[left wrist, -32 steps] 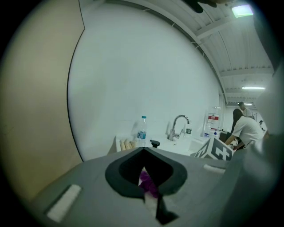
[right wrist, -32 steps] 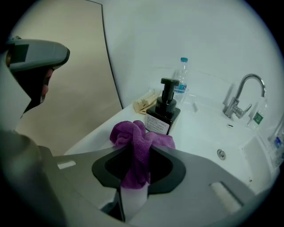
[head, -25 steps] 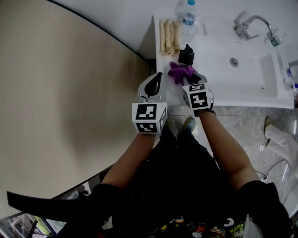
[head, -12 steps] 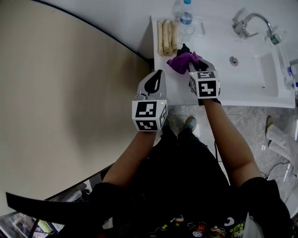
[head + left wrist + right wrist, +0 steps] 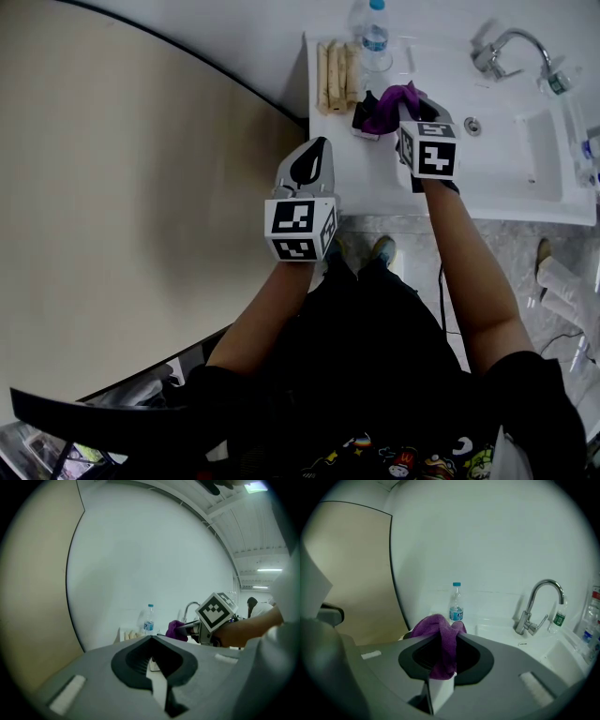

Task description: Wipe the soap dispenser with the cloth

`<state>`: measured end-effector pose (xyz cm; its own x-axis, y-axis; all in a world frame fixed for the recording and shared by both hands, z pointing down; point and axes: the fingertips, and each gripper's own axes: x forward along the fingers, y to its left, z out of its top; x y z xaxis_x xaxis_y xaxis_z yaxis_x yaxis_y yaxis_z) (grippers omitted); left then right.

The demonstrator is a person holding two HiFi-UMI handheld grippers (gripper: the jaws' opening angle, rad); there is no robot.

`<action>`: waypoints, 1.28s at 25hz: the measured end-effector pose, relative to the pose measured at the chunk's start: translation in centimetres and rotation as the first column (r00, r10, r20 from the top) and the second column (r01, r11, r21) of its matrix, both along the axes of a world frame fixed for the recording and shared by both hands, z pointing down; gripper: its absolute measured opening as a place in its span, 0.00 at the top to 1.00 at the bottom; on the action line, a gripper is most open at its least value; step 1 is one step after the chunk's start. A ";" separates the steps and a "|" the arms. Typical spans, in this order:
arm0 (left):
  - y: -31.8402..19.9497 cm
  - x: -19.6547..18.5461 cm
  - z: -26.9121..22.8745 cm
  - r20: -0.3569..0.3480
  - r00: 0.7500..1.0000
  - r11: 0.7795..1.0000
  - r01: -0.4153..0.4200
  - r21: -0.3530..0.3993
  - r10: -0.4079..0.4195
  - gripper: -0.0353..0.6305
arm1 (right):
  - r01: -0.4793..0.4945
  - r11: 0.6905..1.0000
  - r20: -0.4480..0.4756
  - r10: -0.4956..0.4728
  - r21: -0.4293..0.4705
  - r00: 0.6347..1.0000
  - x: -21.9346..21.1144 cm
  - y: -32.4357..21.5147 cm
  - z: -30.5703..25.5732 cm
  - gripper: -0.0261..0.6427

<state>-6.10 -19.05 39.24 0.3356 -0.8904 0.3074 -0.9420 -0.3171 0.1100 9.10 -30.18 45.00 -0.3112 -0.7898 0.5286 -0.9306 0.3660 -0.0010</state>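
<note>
The black soap dispenser (image 5: 363, 116) stands on the white counter (image 5: 375, 178) near its left end, partly covered by the purple cloth (image 5: 395, 97). My right gripper (image 5: 407, 105) is shut on that cloth and holds it up against the dispenser's right side. In the right gripper view the cloth (image 5: 440, 641) hangs bunched between the jaws and hides the dispenser. My left gripper (image 5: 318, 145) hovers at the counter's left front edge, shut and holding nothing; from its view I see the cloth (image 5: 176, 630) ahead to the right.
Rolled beige towels (image 5: 337, 73) and a water bottle (image 5: 375, 36) sit at the back left of the counter. The sink basin (image 5: 525, 141) and faucet (image 5: 502, 47) lie to the right, with small bottles (image 5: 555, 81) beyond. A curved beige wall (image 5: 141, 187) is to the left.
My right gripper has lifted the purple cloth off the counter and carried it forward and right, up against the dispenser. The left gripper has barely moved.
</note>
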 end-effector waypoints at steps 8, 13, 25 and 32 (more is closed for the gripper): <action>-0.1 -1.3 -0.2 0.015 0.999 0.999 0.037 -0.014 -0.037 0.94 | 0.053 0.998 0.023 -0.053 0.022 0.998 -2.8 -2.4 -1.0 0.82; -0.2 -2.1 0.2 0.015 0.999 0.998 0.051 -0.024 -0.051 0.95 | 0.075 0.997 0.038 -0.076 0.023 0.996 -4.0 -2.6 -0.8 0.82; -0.6 -0.8 0.2 0.015 1.000 0.999 0.023 -0.032 -0.023 0.94 | 0.085 0.996 0.088 -0.083 -0.019 0.993 -4.3 -1.5 1.1 0.82; -0.6 -0.2 0.9 0.029 1.000 0.999 0.009 -0.047 -0.008 0.95 | 0.063 0.994 0.067 -0.057 -0.090 0.996 -2.1 -0.1 5.3 0.82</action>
<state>-6.35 -19.65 40.18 0.3188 -0.8775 0.3583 -0.9475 -0.3043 0.0977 6.99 -30.25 50.27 -0.3919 -0.7175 0.5759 -0.9040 0.4166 -0.0961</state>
